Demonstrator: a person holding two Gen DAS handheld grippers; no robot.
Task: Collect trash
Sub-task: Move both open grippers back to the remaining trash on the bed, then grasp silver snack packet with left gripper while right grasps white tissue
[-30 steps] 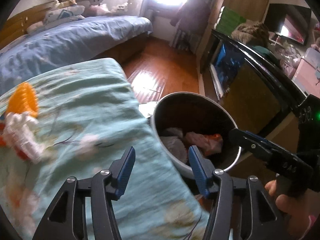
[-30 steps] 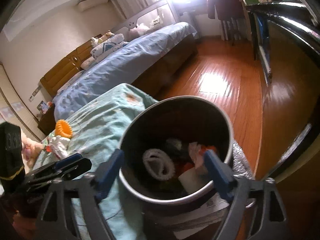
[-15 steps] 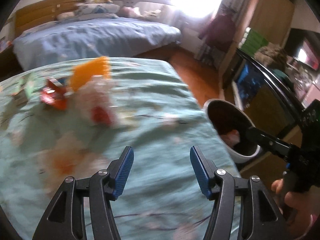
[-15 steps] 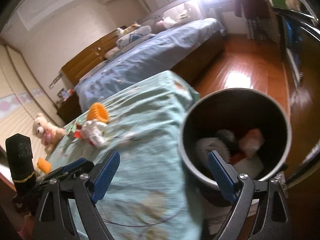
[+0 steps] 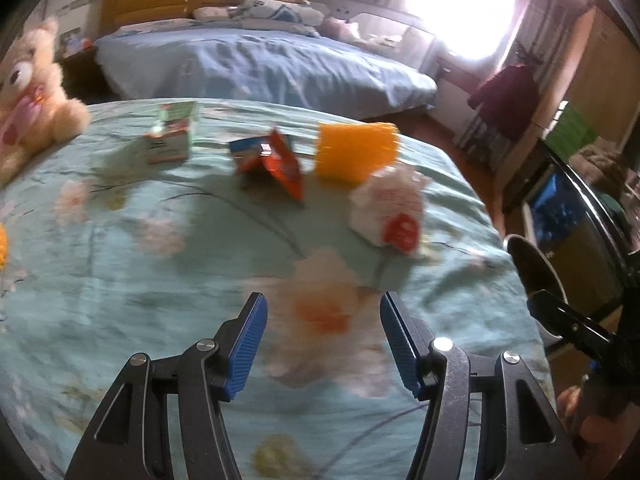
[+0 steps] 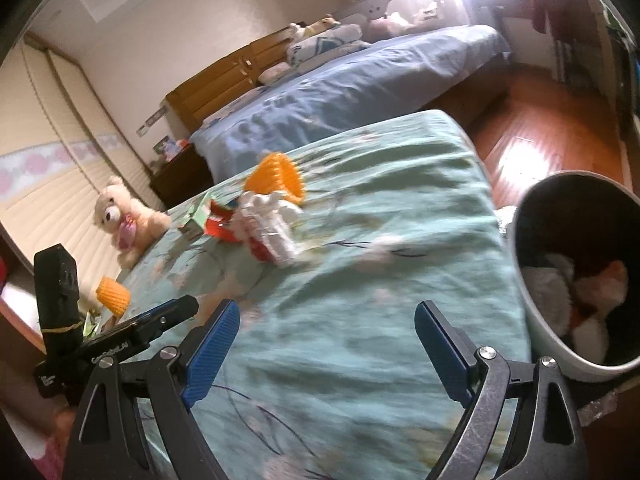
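Trash lies on the teal floral bedspread (image 5: 160, 272): a crumpled white wrapper with a red label (image 5: 386, 210) (image 6: 268, 230), a red snack packet (image 5: 280, 162) (image 6: 220, 226), an orange ribbed cup (image 5: 356, 152) (image 6: 276, 178) and a small green carton (image 5: 170, 136). The round bin (image 6: 576, 264), holding trash, stands at the bed's right edge; its rim shows in the left wrist view (image 5: 536, 268). My left gripper (image 5: 322, 346) is open and empty above the bedspread, short of the wrapper. My right gripper (image 6: 326, 352) is open and empty, left of the bin.
A teddy bear (image 5: 28, 92) (image 6: 128, 216) sits at the bed's left. A second orange cup (image 6: 113, 294) lies near the left edge. A blue bed (image 5: 260, 64) lies beyond, with wooden floor (image 6: 552, 128) and dark furniture (image 5: 576, 216) to the right.
Both grippers swung left, away from the bin and over the bedspread. The trash pile has come toward the centre of the left view. Both stay open.
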